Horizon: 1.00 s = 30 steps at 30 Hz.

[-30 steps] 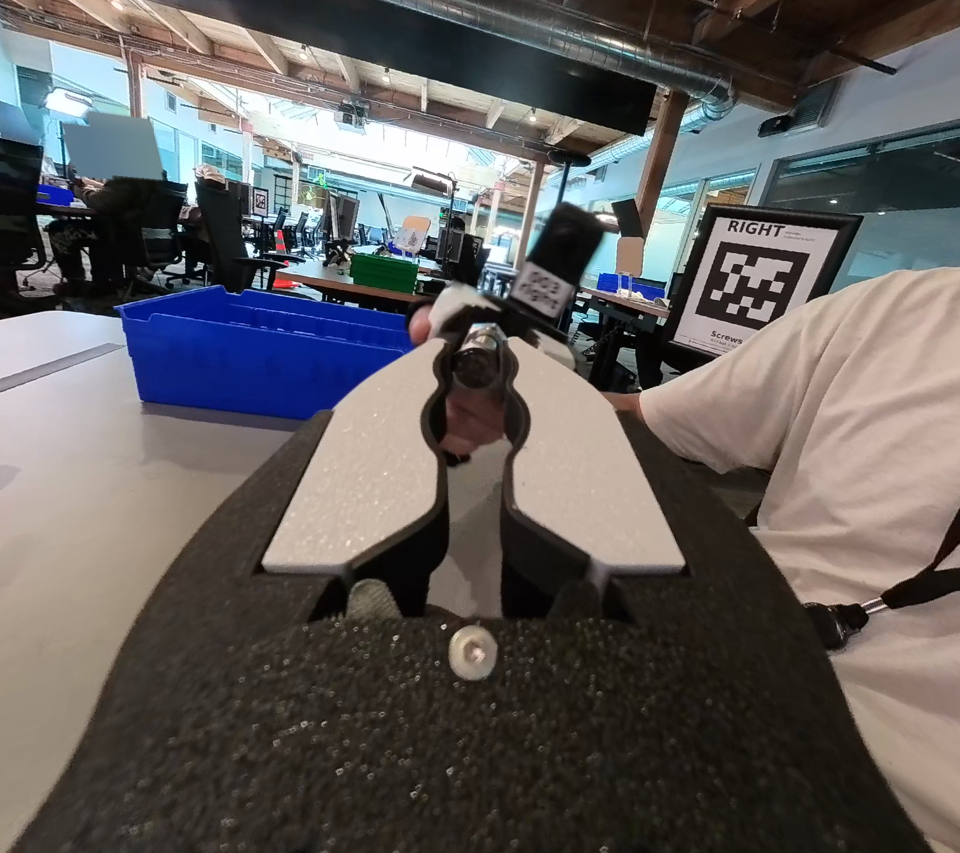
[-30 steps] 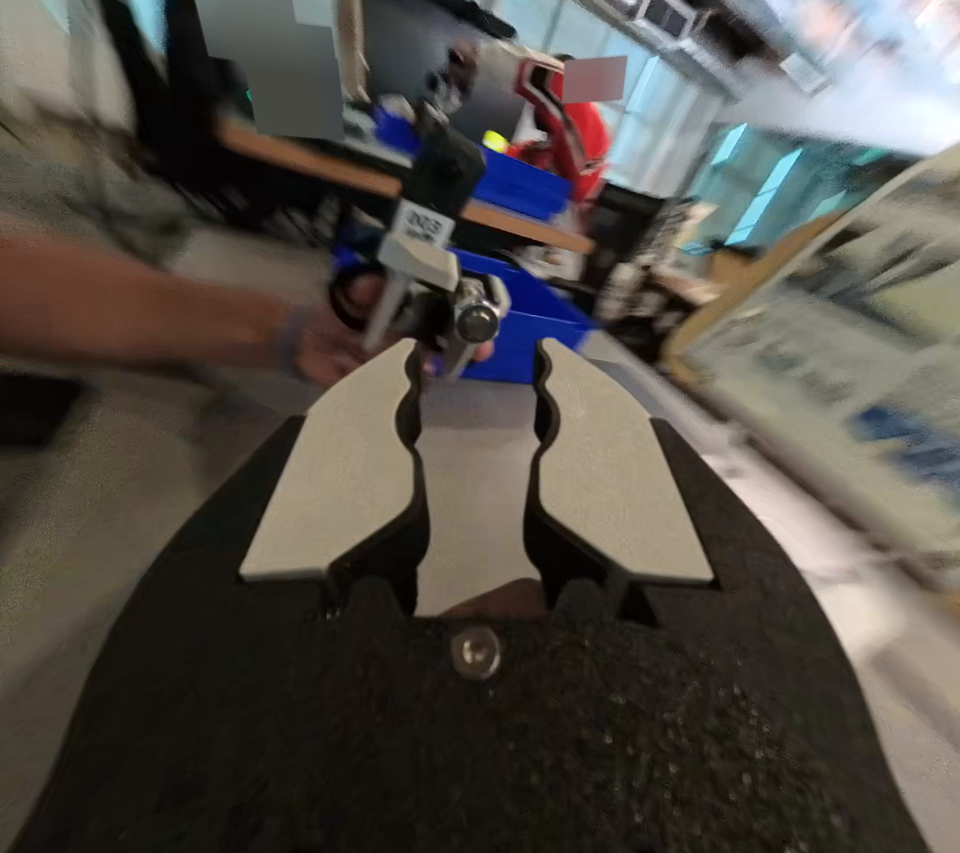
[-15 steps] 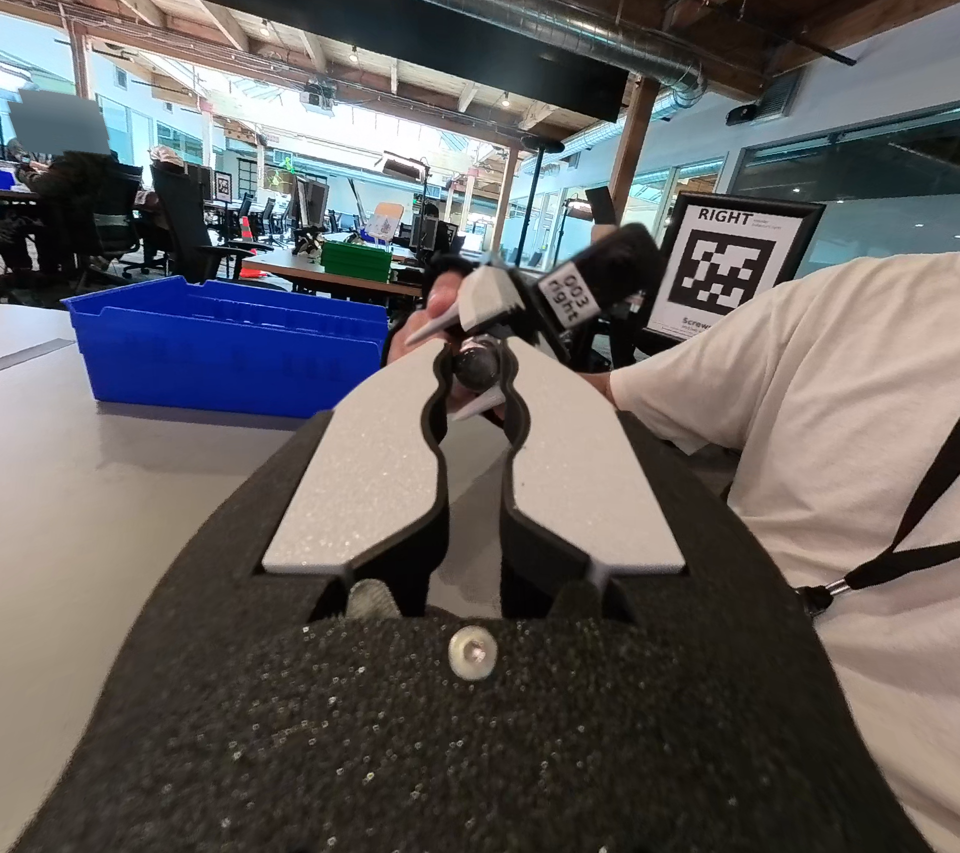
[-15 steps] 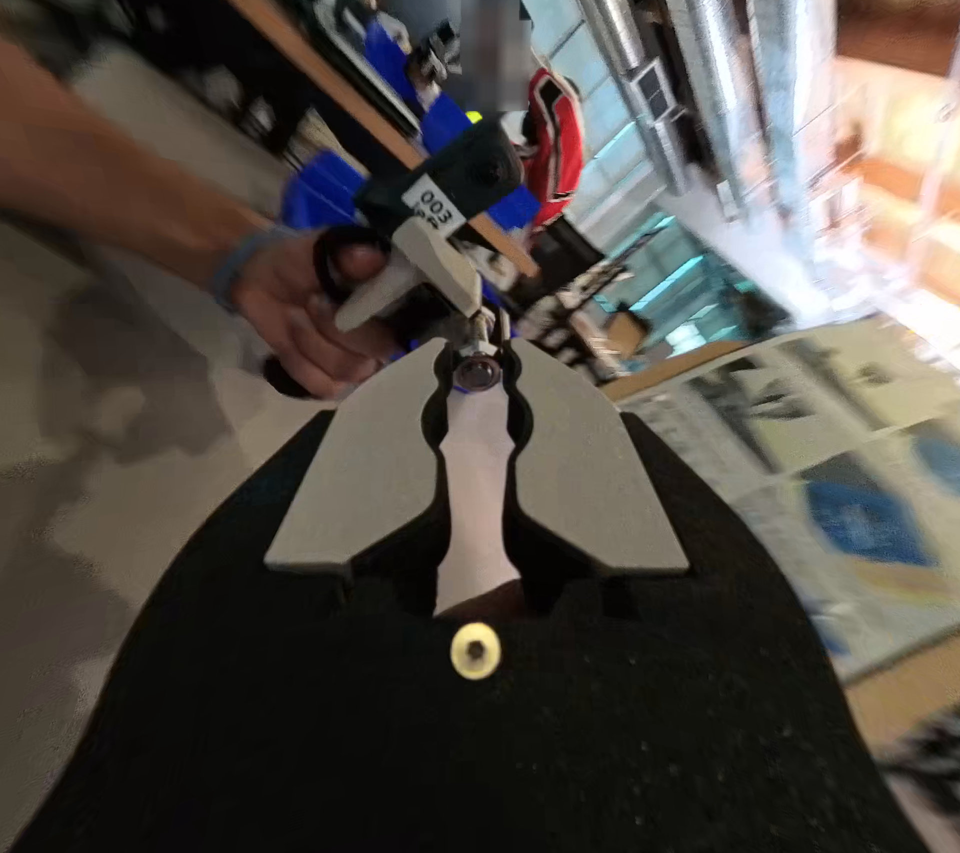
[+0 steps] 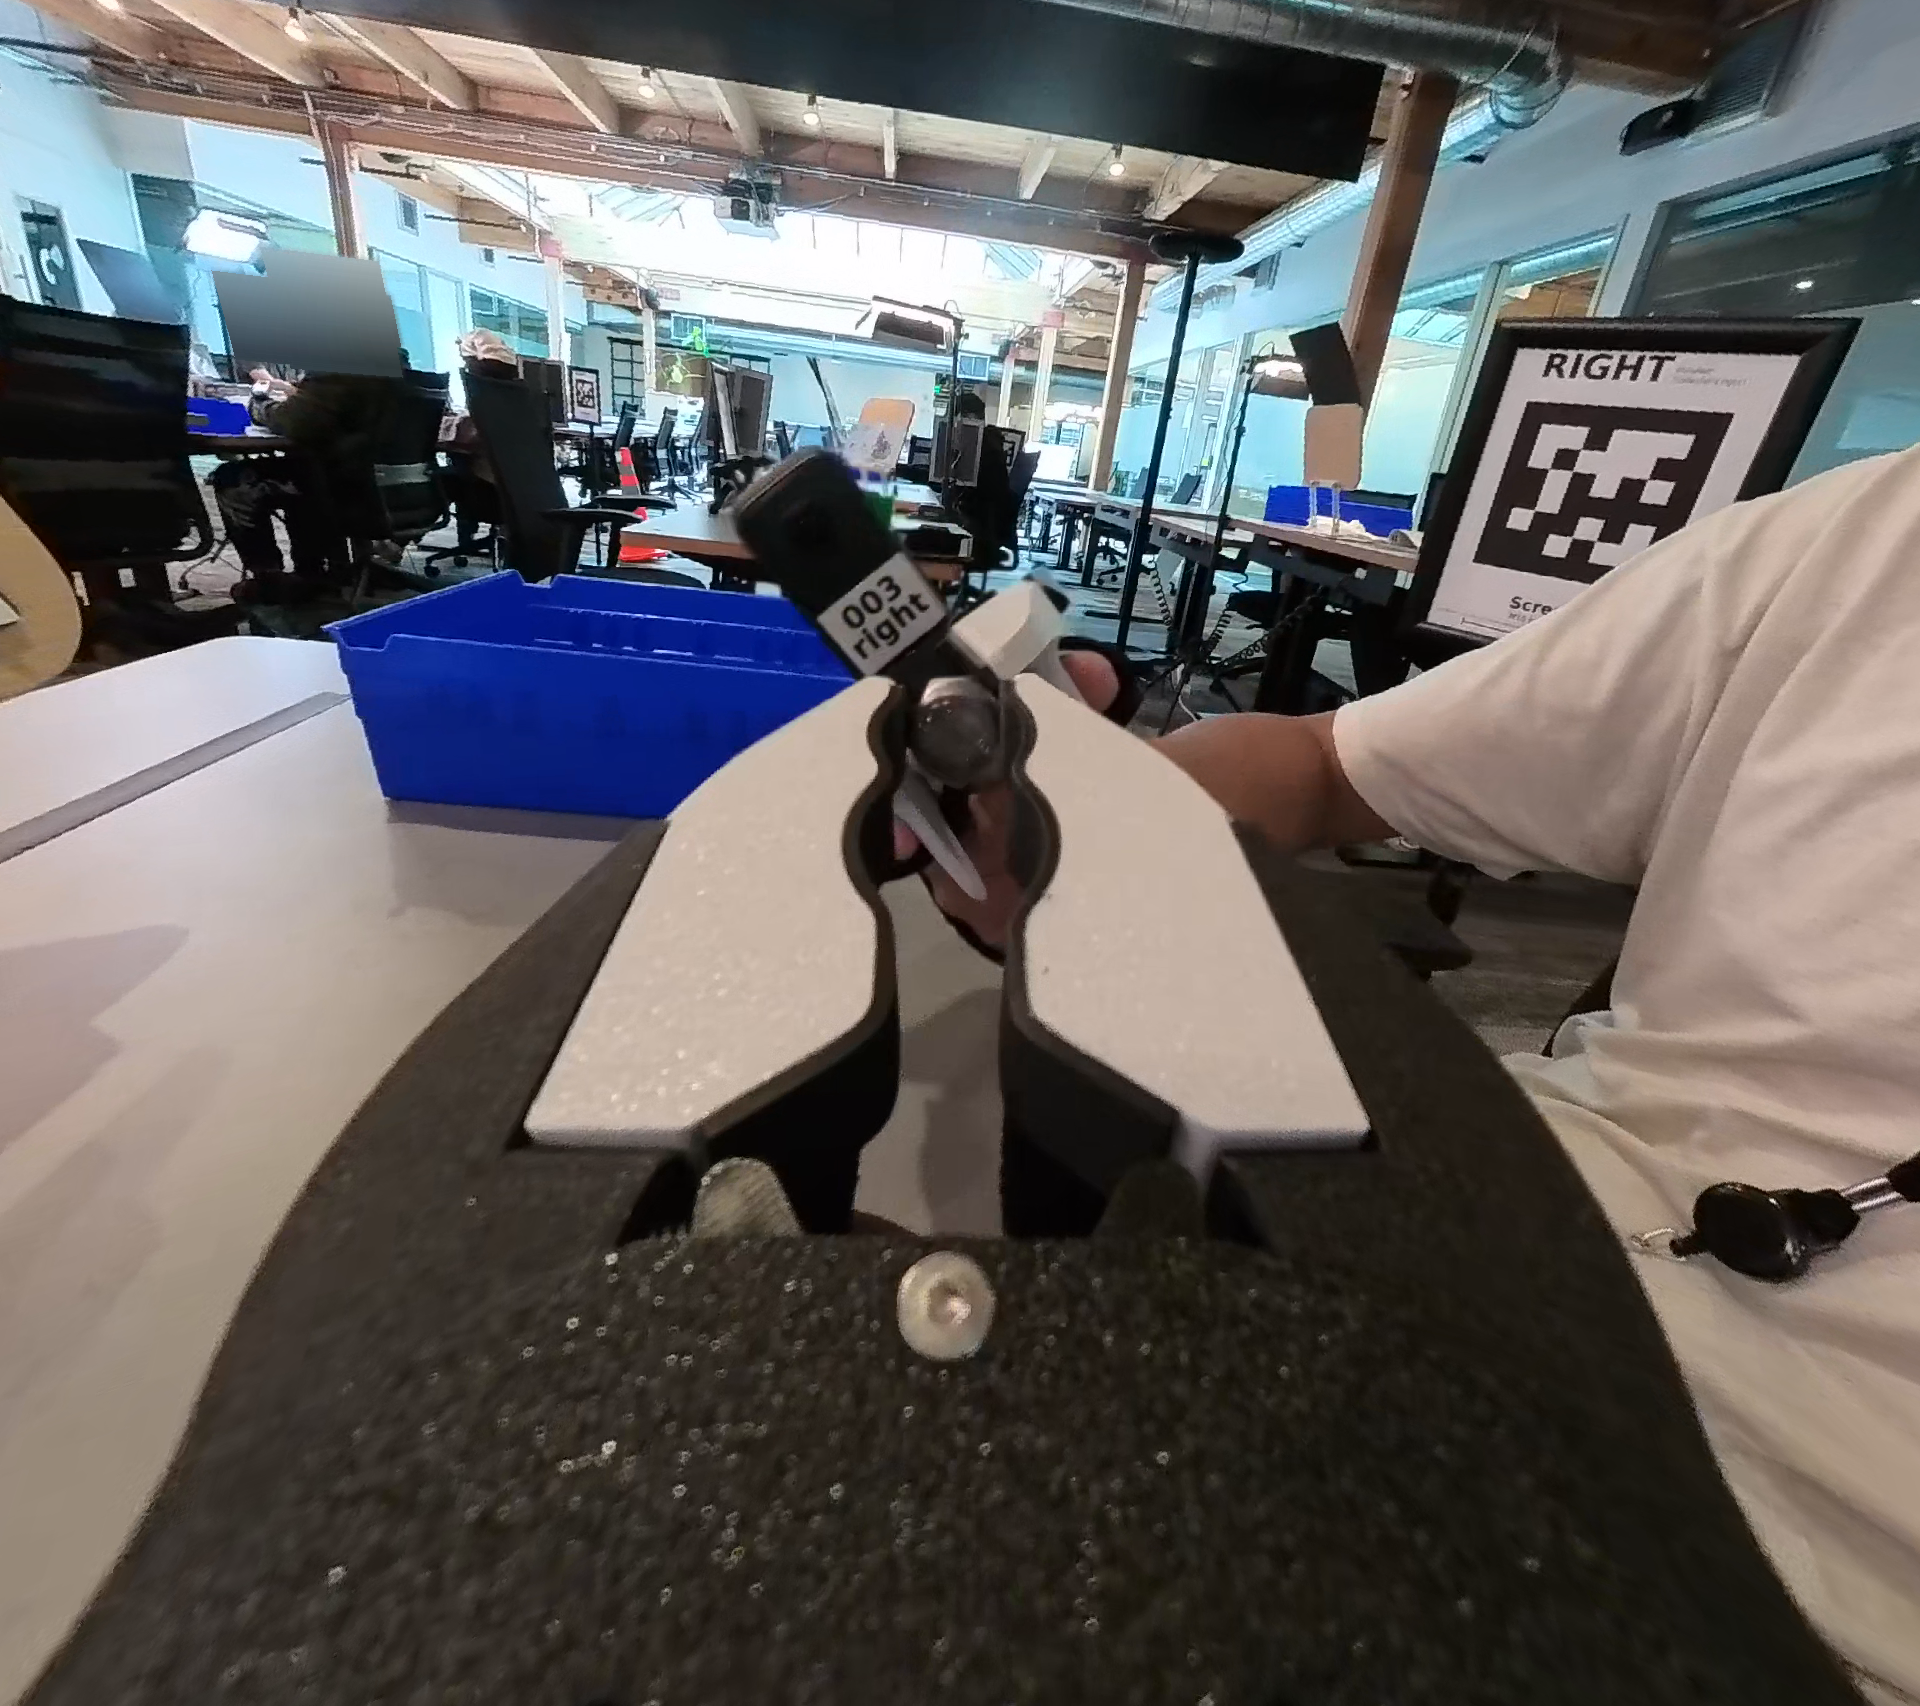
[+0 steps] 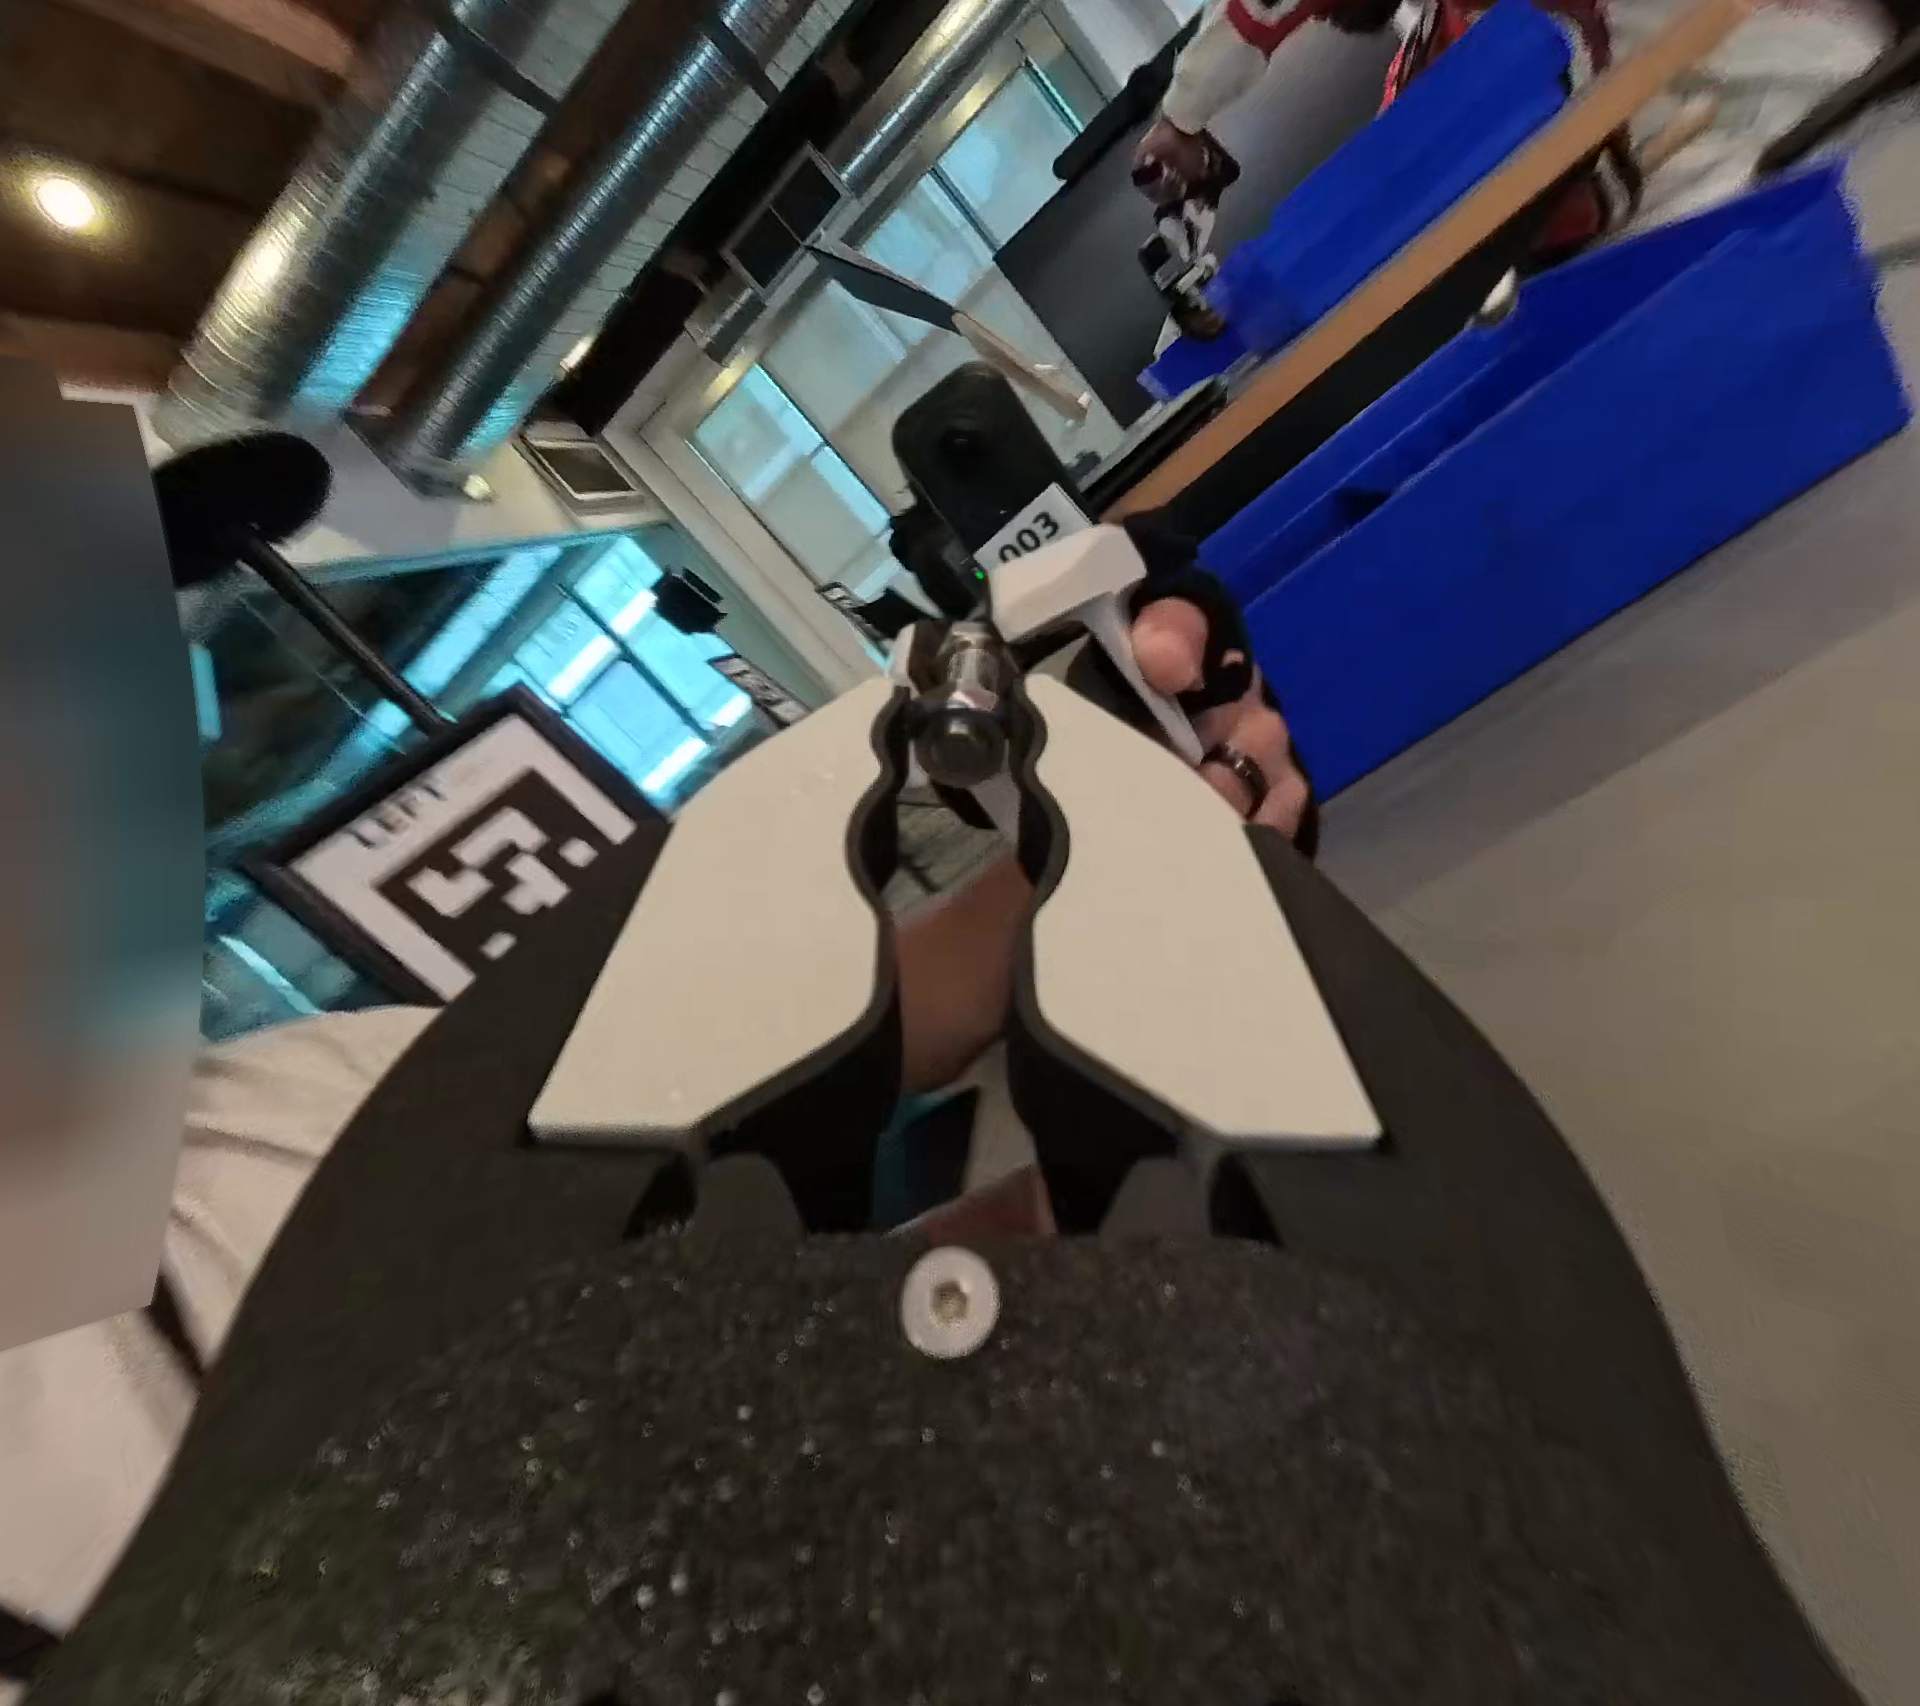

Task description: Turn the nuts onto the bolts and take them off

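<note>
Bolts and nuts work is held in the air above the grey table point(image 5: 208, 981), near a blue bin point(image 5: 582, 700), where the two grippers meet tip to tip. The left gripper point(image 5: 957, 747) is clenched on the bolt point(image 5: 957, 737); the right gripper point(image 6: 958, 737) is clamped on its other metal end, likely the nut point(image 6: 961, 726). The bolt's long axis runs straight from one tool to the other, so the turn should be about that line.

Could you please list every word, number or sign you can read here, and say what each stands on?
I don't copy writing out, so here is only where it stands:
White label on the black camera, left wrist view: legible.
Framed sign with a black-and-white marker, same view: heading legible, bottom print cut off.
Second label, right wrist view: partly hidden.
Second sign, same view: blurred.
</note>
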Motion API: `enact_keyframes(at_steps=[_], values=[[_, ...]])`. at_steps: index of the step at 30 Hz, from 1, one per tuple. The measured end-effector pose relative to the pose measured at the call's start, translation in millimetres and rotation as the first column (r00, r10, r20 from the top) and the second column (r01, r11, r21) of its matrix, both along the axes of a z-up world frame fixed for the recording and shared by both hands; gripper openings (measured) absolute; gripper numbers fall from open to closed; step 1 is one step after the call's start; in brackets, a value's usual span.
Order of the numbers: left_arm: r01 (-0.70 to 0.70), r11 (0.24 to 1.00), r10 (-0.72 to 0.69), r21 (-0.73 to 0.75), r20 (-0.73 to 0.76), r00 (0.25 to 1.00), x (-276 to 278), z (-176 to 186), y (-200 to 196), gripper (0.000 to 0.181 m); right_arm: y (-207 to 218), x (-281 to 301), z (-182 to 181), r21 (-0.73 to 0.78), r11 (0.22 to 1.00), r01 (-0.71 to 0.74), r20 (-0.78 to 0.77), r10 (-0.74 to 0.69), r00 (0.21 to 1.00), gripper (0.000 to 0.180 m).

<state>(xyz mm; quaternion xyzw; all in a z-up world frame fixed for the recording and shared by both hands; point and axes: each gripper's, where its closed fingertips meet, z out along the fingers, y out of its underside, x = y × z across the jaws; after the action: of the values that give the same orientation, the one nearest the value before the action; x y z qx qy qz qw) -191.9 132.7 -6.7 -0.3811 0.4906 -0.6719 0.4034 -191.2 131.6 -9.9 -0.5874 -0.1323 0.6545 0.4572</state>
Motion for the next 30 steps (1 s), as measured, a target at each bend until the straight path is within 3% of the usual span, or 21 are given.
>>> enact_keyframes(at_steps=[3, 5, 7, 9, 12, 15, 19, 22, 24, 27, 30], values=[[-0.001, 1.000, 0.001, -0.010, 0.001, 1.000, 1, 0, 1, 0.016, -9, 4, 6, 0.259, 0.961, 0.096, 0.111, -0.128, 0.985, 0.034], [0.000, 1.000, 0.000, -0.026, 0.010, 1.000, -1, 1, 3, 0.016, -9, 5, -4, 0.494, 0.857, 0.149, 0.287, -0.323, 0.902, 0.043], [0.011, 0.999, -0.010, -0.047, 0.021, 1.000, -3, 4, 5, 0.016, -5, 10, -16, 0.744, 0.656, 0.130, 0.394, -0.587, 0.707, 0.047], [0.017, 0.998, -0.015, -0.053, 0.026, 1.000, -4, 5, 5, 0.016, -7, 12, -15, 0.914, 0.405, 0.026, 0.339, -0.799, 0.496, 0.045], [0.035, 0.998, -0.034, -0.049, 0.017, 0.999, -3, 3, 1, 0.016, -11, 4, -13, 0.968, 0.140, -0.210, 0.198, -0.938, 0.286, 0.043], [0.055, 0.997, -0.055, -0.053, 0.014, 0.998, -3, 3, -2, 0.016, -5, 1, -11, 0.954, 0.086, -0.287, 0.155, -0.962, 0.225, 0.043], [0.072, 0.996, -0.072, -0.049, 0.007, 0.997, -3, 2, -5, 0.016, -3, 0, -4, 0.958, 0.079, -0.277, 0.152, -0.955, 0.255, 0.025], [0.080, 0.995, -0.080, -0.052, 0.007, 0.997, -3, 2, -6, 0.016, -2, -2, -4, 0.959, 0.140, -0.248, 0.211, -0.934, 0.288, 0.018], [0.075, 0.997, -0.075, -0.037, 0.002, 0.997, -3, 1, -7, 0.016, -3, -3, -5, 0.942, 0.304, -0.143, 0.336, -0.853, 0.399, 0.018], [0.074, 0.997, -0.073, -0.031, 0.009, 0.997, -3, 3, -9, 0.016, -6, -4, -3, 0.792, 0.610, 0.024, 0.447, -0.606, 0.658, 0.017], [0.059, 0.998, -0.058, -0.030, 0.015, 0.998, -4, 5, -7, 0.016, -7, -7, 1, 0.428, 0.901, 0.076, 0.358, -0.246, 0.901, 0.017]])
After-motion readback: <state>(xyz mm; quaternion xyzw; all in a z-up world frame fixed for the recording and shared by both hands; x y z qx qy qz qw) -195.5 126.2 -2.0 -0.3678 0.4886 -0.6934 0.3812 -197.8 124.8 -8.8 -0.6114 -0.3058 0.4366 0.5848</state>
